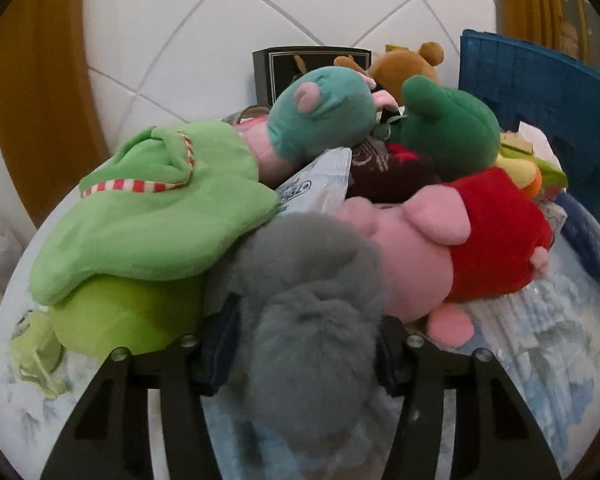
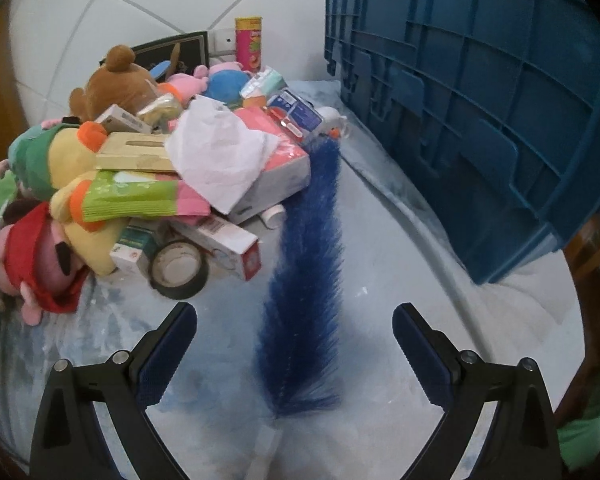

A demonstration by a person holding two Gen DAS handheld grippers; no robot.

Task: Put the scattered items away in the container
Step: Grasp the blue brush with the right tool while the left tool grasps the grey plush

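While L fingers (image 1: pixel 306 354) pinch grey plush (image 1: pixel 308 304), only R view shows spread fingers (image 2: pixel 295 354)

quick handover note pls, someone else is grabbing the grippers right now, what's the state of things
Left gripper: closed on the grey fluffy toy at the near edge of the pile; pads pressing its sides.
Right gripper: open, empty, blue brush on the table between its fingers, untouched.
Pile of plush toys and boxes, including the tape roll and red-dressed pink plush, sits left of the blue crate.
Done: nothing visibly in the crate; its inside is out of view.
Left: carry the grey toy over, then clear the rest.
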